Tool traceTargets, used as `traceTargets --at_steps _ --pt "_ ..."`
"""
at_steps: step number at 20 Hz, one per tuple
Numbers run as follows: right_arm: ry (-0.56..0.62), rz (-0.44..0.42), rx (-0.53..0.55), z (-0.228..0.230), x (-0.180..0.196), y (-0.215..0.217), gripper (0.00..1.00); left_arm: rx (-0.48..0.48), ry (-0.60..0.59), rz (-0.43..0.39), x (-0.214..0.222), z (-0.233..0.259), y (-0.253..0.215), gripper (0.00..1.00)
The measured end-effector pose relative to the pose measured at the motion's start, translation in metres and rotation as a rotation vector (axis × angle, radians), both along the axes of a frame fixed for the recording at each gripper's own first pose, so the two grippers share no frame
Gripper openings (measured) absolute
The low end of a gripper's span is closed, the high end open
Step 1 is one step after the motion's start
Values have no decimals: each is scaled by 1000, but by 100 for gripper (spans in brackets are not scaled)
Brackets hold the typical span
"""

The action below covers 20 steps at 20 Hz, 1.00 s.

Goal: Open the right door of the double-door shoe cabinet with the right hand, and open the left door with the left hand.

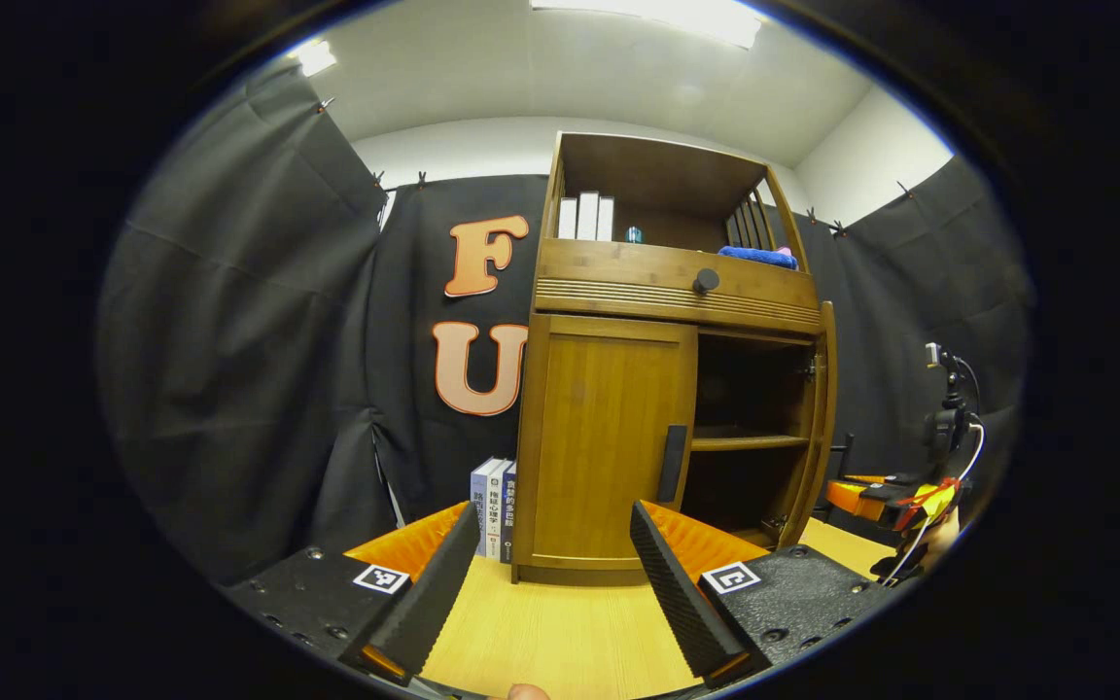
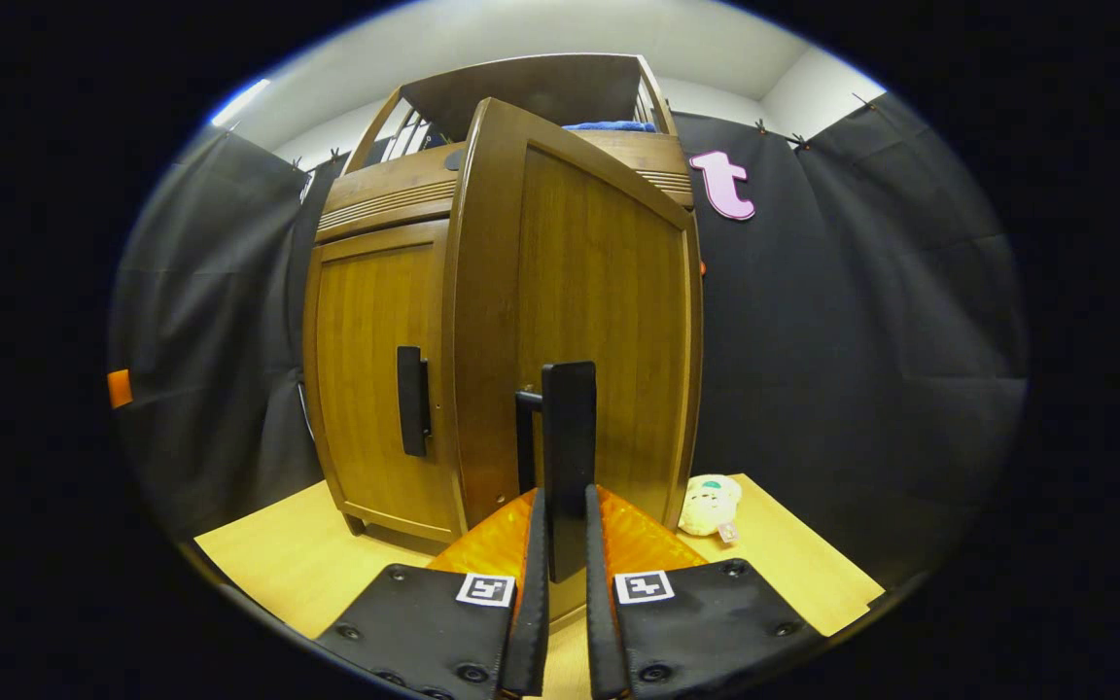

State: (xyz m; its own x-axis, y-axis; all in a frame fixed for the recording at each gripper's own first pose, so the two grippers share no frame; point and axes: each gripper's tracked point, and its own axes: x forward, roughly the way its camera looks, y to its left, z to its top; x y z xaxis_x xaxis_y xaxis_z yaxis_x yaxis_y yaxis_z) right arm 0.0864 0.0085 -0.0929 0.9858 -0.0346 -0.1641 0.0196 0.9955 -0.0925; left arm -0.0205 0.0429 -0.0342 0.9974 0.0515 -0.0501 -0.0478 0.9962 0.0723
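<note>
Shoe cabinet: we see the shoe cabinet (image 1: 662, 389) standing on the wooden table (image 1: 560, 632), straight ahead of our left gripper (image 1: 550, 583)
Right door: the right door (image 2: 579, 321) is swung out from the cabinet — we can look past it to a shelf inside
Right gripper: our right gripper (image 2: 565, 574) has its two fingers squeezed on the right door's handle (image 2: 568, 428), which stands straight up and down
Left door: the left door (image 1: 609, 437) is flat against the cabinet, not opened yet
Left handle: the left door's handle (image 1: 673, 463) is a tall dark bar on the door's inner edge — its long way runs up and down
Left gripper: its fingers are spread wide and hold nothing
Which way to go: we think the left handle lies ahead and a little to the right of the left gripper, well apart from it, so the left hand is the one to reach in
How to grab: we guess the fingers should close from the two sides of the bar
</note>
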Motion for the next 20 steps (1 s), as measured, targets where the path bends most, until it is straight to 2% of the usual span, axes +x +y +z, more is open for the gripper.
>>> traceTargets --at_steps 2,3,4,5,6,9,11,13,15,16,18,19,20 --pt "0 -7 -1 1 -5 -7 24 -1 6 -7 0 0 -5 92" --pt "5 -9 7 0 -7 -10 20 -1 9 -10 0 -1 -8 92" --pt "12 -11 18 -1 -10 -13 20 0 10 -14 0 -1 -11 94" --pt "17 -14 32 -2 -11 -16 24 4 10 -17 -1 0 -13 92" --pt "17 -15 43 -2 -13 -18 20 8 10 -19 -1 0 -15 94" --pt "12 -30 44 1 -17 -28 28 14 10 -26 -4 1 -20 92" --pt "14 -35 47 2 -20 -33 24 11 12 -31 -4 0 -24 95" --pt "17 -35 61 3 -23 -37 20 9 16 -37 -3 -1 -28 92" --pt "15 -39 75 4 -26 -44 28 13 21 -41 -3 -3 -31 94" --pt "13 -45 77 4 -27 -48 24 14 24 -42 -2 -4 -33 94" --pt "9 -62 73 4 -28 -58 24 12 31 -47 -1 -6 -37 92" --pt "16 -81 73 4 -30 -65 28 10 34 -51 -2 -7 -39 92" --pt "-9 -103 81 8 -32 -70 18 8 37 -54 -1 -8 -41 94"
